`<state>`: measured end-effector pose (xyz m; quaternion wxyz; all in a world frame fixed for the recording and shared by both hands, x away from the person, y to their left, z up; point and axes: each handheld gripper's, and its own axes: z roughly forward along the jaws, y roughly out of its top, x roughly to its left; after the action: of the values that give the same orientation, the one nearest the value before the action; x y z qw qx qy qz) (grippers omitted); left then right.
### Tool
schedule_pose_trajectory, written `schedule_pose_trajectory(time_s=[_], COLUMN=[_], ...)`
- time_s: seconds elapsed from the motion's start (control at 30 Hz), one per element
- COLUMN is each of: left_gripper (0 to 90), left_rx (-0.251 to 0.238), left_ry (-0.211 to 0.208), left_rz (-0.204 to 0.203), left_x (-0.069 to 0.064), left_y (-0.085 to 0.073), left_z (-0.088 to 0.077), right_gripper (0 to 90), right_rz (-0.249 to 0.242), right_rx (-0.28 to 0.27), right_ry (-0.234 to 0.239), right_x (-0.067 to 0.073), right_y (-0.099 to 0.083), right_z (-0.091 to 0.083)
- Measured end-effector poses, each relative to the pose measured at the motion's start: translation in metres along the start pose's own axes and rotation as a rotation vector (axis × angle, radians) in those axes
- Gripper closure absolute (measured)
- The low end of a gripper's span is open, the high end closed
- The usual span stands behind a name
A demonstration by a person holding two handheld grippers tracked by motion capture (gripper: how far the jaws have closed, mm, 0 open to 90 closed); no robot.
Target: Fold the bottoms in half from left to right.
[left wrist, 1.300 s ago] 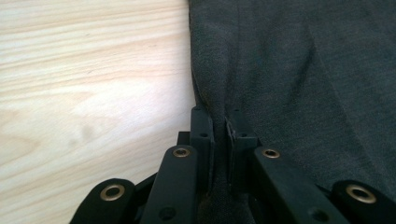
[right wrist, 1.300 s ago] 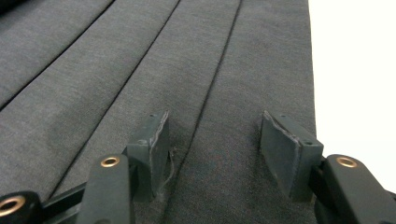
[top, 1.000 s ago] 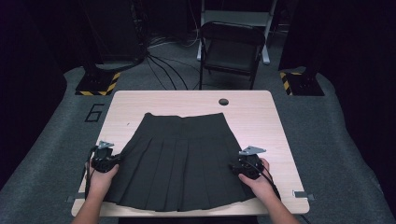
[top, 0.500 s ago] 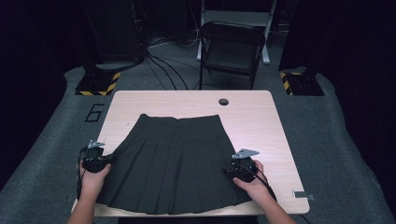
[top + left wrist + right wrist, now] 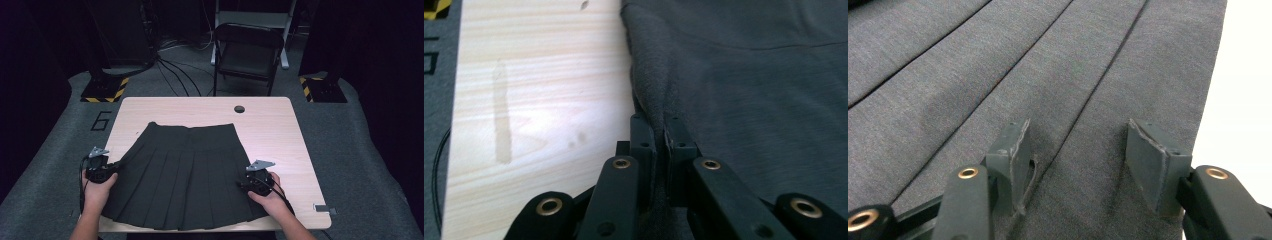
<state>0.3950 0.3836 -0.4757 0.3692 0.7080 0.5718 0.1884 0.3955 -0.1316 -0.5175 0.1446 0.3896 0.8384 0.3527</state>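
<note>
With the skirt (image 5: 182, 175) spread flat, your left gripper (image 5: 658, 150) is clamped on its left edge, your right gripper (image 5: 1075, 160) stands apart over its right pleats, so folding looks unstarted.

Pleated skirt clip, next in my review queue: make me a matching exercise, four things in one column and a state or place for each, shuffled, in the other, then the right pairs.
Things
1. left gripper
2. right gripper
3. black pleated skirt
4. folding chair

States or places
A. on the floor beyond the table's far edge
B. jaws apart over the pleats near the skirt's side edge
C. spread flat on the wooden table, waistband at the far side
D. jaws pinched together on the skirt's side edge

Pairs: 1-D, 2-B, 3-C, 4-A
</note>
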Motion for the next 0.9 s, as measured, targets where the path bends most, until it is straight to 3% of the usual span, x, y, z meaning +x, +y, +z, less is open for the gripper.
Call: schedule_pose_trajectory(time_s=[0.37, 0.57, 0.73, 0.87, 0.9], left_gripper=[85.4, 85.6, 85.7, 85.8, 85.8], left_rx=[-0.020, -0.002, 0.003, 0.023, 0.009], left_ry=[-0.050, -0.085, -0.112, -0.157, -0.166], left_rz=[0.072, 0.116, 0.153, 0.188, 0.192], left_x=[-0.022, -0.037, -0.053, -0.069, -0.074], left_y=[0.008, 0.012, 0.017, 0.021, 0.021], left_z=[-0.002, 0.000, 0.005, 0.011, 0.013], right_gripper=[43.0, 42.9, 42.9, 42.9, 42.8], right_rz=[0.005, 0.005, 0.004, 0.014, 0.010], right_rx=[0.003, 0.002, 0.002, -0.003, -0.002], right_ry=[0.004, 0.003, 0.004, 0.002, 0.004], right_x=[0.000, 0.000, 0.000, 0.000, 0.000], right_y=[0.000, 0.000, 0.000, 0.000, 0.000], right_z=[0.000, 0.000, 0.000, 0.000, 0.000])
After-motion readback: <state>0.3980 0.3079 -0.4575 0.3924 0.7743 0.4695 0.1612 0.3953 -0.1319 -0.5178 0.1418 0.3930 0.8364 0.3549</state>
